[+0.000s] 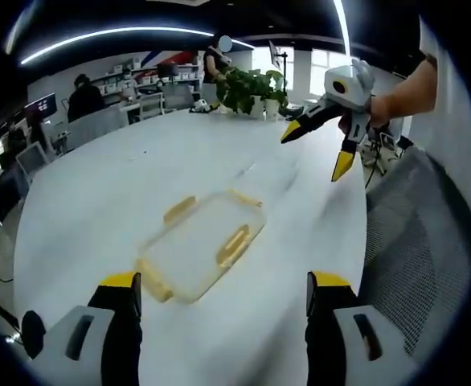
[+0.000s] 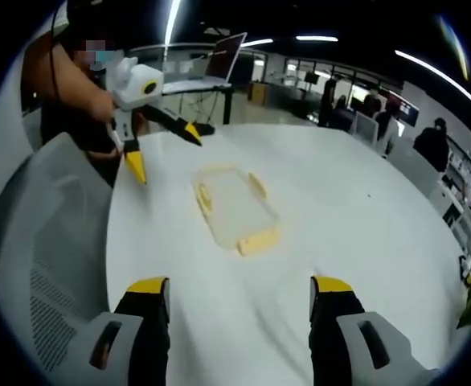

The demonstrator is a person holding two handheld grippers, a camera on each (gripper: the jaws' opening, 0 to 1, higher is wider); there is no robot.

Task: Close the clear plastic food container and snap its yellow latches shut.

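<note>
Clear container (image 1: 203, 245) lay on the white worktop (image 1: 99, 209); both tongs wide open, empty.
Likely light, thin, slippery: press on the stiff yellow latches (image 1: 232, 244), not the walls.

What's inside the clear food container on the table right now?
The clear container looks empty; the white table shows through it. Its yellow latches stick outward. Blur could hide small contents.

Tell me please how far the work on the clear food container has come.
Done: the lid seems to sit on the clear container on the white table, though I cannot confirm it is pressed down. In hand: nothing; the left claw and the right claw are both open, away from it. Left: the yellow latches look splayed outward, so snapping them shut remains.
</note>
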